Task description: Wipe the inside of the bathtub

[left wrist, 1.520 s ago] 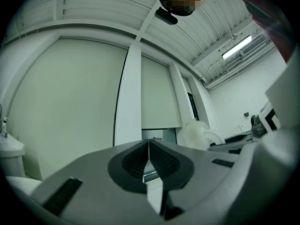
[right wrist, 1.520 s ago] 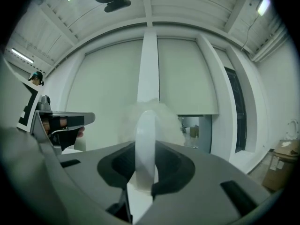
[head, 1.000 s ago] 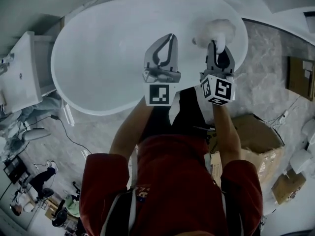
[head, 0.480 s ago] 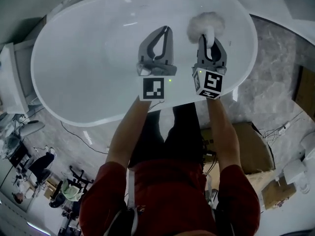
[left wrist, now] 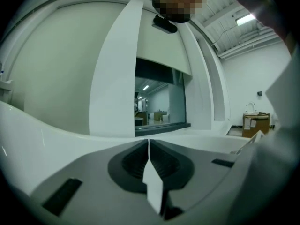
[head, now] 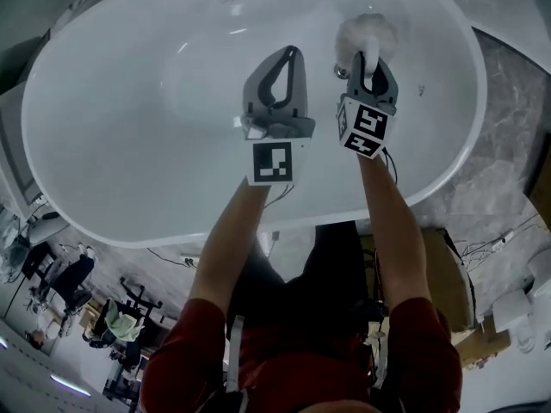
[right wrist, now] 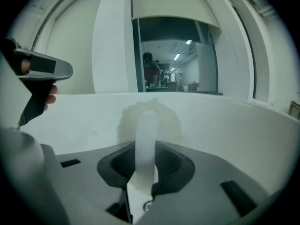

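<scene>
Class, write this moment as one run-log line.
left hand-held gripper: shut, empty | right hand-held gripper: shut on duster handle | duster head inside bathtub

White oval bathtub (head: 129,136), glossy, seen from above, long axis running left to right. Fluffy white scrubber (head: 368,33) on white handle, clamped in right gripper (head: 368,60), head against tub's inner wall near far right rim.

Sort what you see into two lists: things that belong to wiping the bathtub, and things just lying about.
Belonging to the job:
bathtub
fluffy white duster, gripped by its handle in the right gripper
left gripper, shut and empty, over the tub

Just lying about:
cardboard box on the floor
cables on the floor
</scene>
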Demonstrator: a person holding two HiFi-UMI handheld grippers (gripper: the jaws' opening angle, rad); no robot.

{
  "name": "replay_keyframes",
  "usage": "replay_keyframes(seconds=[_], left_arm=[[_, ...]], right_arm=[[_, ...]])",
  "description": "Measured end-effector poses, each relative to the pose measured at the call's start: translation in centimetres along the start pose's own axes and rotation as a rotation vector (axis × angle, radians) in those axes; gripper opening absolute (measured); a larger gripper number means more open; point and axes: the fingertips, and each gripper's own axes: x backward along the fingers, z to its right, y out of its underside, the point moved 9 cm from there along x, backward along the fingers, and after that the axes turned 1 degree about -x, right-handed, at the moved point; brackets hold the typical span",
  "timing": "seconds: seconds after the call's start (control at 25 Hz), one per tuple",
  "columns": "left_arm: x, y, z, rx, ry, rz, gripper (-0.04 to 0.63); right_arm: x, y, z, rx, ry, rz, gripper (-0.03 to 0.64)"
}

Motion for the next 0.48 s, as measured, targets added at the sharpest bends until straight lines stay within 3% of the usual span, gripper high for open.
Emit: replay_keyframes(seconds=[0.16, 0.48], left_arm=[[-2.2, 6.0, -0.5, 0.026, 0.019, -0.009, 0.017], [-4.7, 16.0, -1.6, 0.046, 0.035, -0.023, 0.017]], right_arm=[[-4.9, 5.7, 0.2, 0.054, 0.022, -0.049, 0.092], [-12.0, 14.5, 0.7, 0.04, 0.07, -0.084, 0.092]])
